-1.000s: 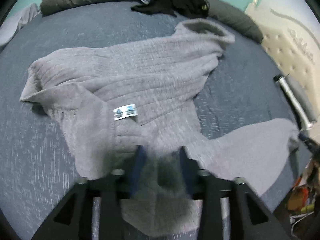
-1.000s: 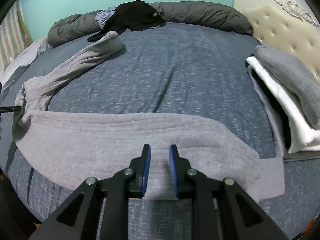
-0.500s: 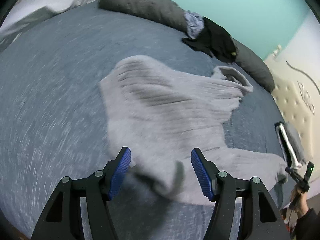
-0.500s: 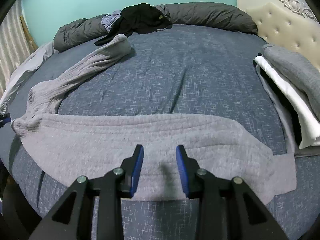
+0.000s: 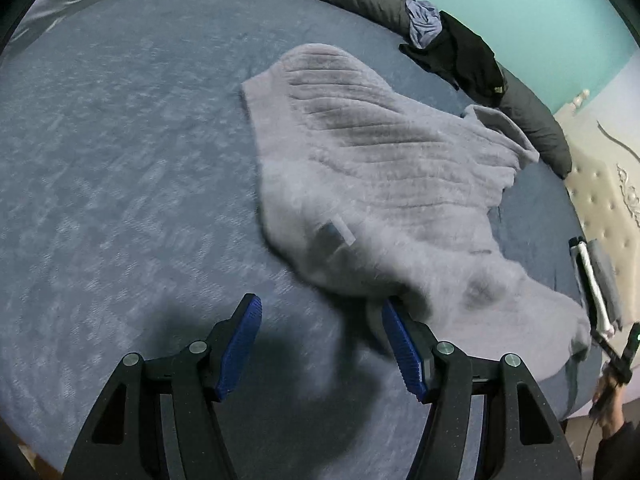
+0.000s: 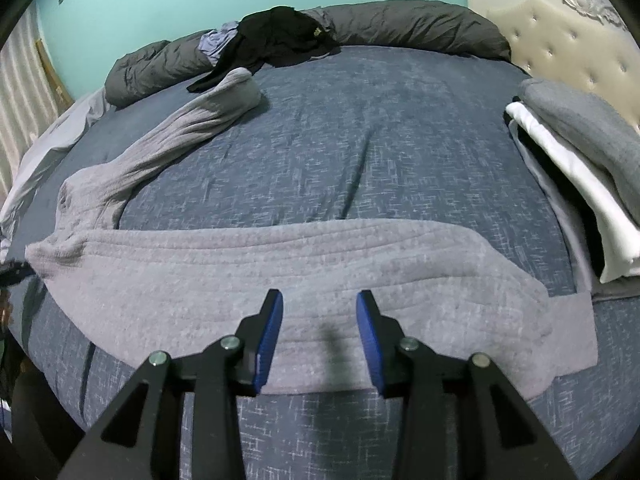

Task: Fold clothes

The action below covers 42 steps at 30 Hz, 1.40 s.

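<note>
Left gripper (image 5: 320, 344) sits at the bottom of its frame with the blue fingers (image 5: 240, 348) spread wide, nothing clamped between them, only bare blue bedspread (image 5: 120, 160) and a dark shadow below. The right-hand finger of that pair sits right at the blurred lower edge of the grey sweater (image 5: 380, 184); whether it touches the knit I cannot tell. The sweater lies rumpled across the centre and right of the left wrist view, a small label showing near its middle, a cuffed end reaching toward the upper right. Over to the right gripper (image 6: 319, 336): its fingers (image 6: 270, 336) stand at a moderate gap and are opening, poised just over the sweater (image 6: 280, 272), the fabric lying flat under them but not pinched. In this view the sweater stretches as a broad band across the lower middle of the frame, one sleeve running up to the upper left. A folded stack (image 6: 580, 168) of grey and white clothes sits at the right edge, and a black garment (image 6: 280, 36) lies on the dark rolled duvet (image 6: 400, 24) at the top.
</note>
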Tool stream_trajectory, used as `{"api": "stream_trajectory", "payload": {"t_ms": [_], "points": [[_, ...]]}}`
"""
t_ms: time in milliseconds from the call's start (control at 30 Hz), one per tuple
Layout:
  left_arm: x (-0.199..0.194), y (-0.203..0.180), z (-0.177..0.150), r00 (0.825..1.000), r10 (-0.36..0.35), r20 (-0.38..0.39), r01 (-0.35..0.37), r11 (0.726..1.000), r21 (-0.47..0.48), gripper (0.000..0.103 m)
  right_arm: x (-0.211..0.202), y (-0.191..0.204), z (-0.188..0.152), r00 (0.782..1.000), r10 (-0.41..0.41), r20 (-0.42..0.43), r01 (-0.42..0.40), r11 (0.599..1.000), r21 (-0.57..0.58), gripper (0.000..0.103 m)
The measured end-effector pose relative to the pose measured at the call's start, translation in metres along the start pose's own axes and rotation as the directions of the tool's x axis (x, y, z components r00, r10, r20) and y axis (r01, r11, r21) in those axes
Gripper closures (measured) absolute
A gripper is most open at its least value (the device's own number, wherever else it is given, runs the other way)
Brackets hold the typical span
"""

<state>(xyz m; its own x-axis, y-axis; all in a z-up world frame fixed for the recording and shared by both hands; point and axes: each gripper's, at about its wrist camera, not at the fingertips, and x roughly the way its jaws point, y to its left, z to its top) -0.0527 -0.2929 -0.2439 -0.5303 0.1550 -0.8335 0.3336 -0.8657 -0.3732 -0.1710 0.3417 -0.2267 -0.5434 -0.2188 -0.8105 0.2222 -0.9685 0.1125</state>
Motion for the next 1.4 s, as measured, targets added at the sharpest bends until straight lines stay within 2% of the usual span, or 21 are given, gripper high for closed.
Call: {"api": "stream_trajectory", "payload": {"t_ms": [167,367,433,567,667,900,1000,1100,1200,1267,1400], "points": [[0.024,-0.03,0.013,1.0,-0.016,0.008,0.016,0.999,0.033,0.036,0.001,0.005,-0.002,1.0,-0.001,-0.01,0.001,1.0,-0.02,0.065],[0.046,-0.049,0.018,1.0,-0.024,0.018,0.023,0.998,0.053,0.038,0.004,0.003,-0.002,1.0,-0.003,-0.016,0.002,1.0,-0.006,0.065],[0.046,-0.056,0.019,0.999,-0.013,0.032,0.01,0.996,0.086,0.061,0.004,0.004,-0.002,1.0,-0.003,-0.017,0.003,1.0,-0.011,0.065],[0.035,-0.068,0.022,0.998,-0.004,0.06,-0.005,0.989,0.147,0.083,0.005,0.004,0.0,1.0,0.0,-0.017,0.0,1.0,-0.01,0.065],[0.015,-0.07,0.029,0.997,-0.02,0.075,0.007,0.986,0.168,0.086,0.004,0.004,0.001,1.0,0.006,-0.013,-0.006,1.0,-0.006,0.065],[-0.064,-0.078,0.047,0.994,0.015,0.11,-0.047,0.955,0.294,0.092,-0.002,0.007,0.002,1.0,0.023,0.006,-0.023,1.0,-0.002,0.065],[-0.1,-0.063,0.051,0.991,0.012,0.134,-0.05,0.959,0.279,0.092,-0.007,0.01,0.004,0.999,0.034,0.019,-0.034,0.999,-0.004,0.065],[-0.124,-0.048,0.049,0.988,0.051,0.146,-0.091,0.955,0.283,0.093,-0.011,0.011,0.005,0.999,0.042,0.029,-0.041,0.999,-0.005,0.065],[-0.139,-0.034,0.04,0.99,0.037,0.133,-0.074,0.955,0.286,0.093,-0.016,0.009,0.005,0.998,0.046,0.037,-0.046,0.999,-0.003,0.065],[-0.135,-0.026,0.032,0.995,0.052,0.091,-0.076,0.954,0.291,0.093,-0.019,0.007,0.005,0.998,0.05,0.044,-0.05,0.999,-0.004,0.065],[-0.107,-0.015,0.014,0.988,0.153,-0.022,-0.139,0.942,0.307,0.093,-0.018,0.003,0.003,0.998,0.043,0.037,-0.043,0.999,0.006,0.065]]}}
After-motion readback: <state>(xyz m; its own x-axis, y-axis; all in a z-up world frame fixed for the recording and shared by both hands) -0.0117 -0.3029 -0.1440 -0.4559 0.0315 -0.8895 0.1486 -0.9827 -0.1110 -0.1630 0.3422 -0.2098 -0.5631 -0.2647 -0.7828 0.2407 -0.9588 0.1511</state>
